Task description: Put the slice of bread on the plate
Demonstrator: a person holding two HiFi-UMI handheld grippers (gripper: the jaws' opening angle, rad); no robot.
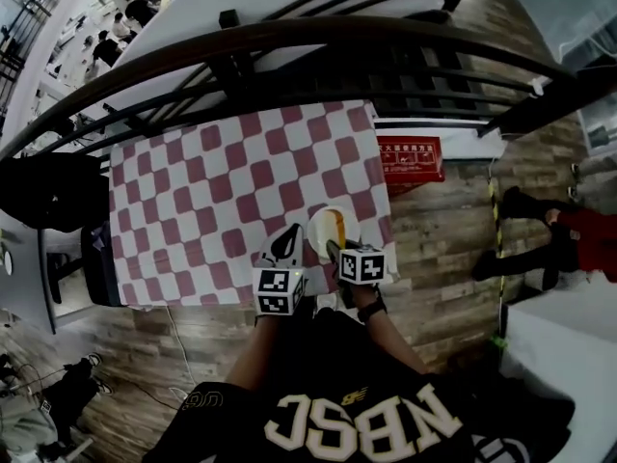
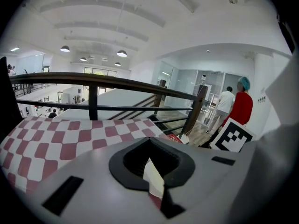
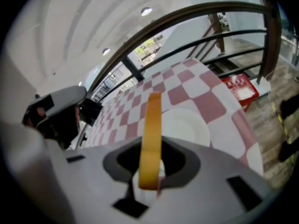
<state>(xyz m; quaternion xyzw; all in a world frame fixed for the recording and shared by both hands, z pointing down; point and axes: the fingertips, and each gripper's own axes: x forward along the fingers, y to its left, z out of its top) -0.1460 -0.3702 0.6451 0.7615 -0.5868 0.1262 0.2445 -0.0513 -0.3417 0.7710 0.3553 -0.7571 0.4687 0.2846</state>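
A yellow slice of bread (image 3: 152,125) stands on edge between the jaws of my right gripper (image 3: 150,167), which is shut on it. In the head view the bread (image 1: 336,228) hangs over a white plate (image 1: 318,222) near the front right corner of the red-and-white checkered table (image 1: 212,191). The same plate (image 3: 191,125) lies just beyond the slice in the right gripper view. My left gripper (image 1: 289,237) hovers just left of the plate. Its jaws (image 2: 153,171) stand a narrow gap apart, with only the cloth showing through.
A black metal railing (image 1: 289,41) curves behind the table's far edge. A red sign (image 1: 410,157) lies on the wooden floor to the right. A person in red (image 1: 578,239) is further right. A dark chair (image 1: 48,191) stands at the table's left side.
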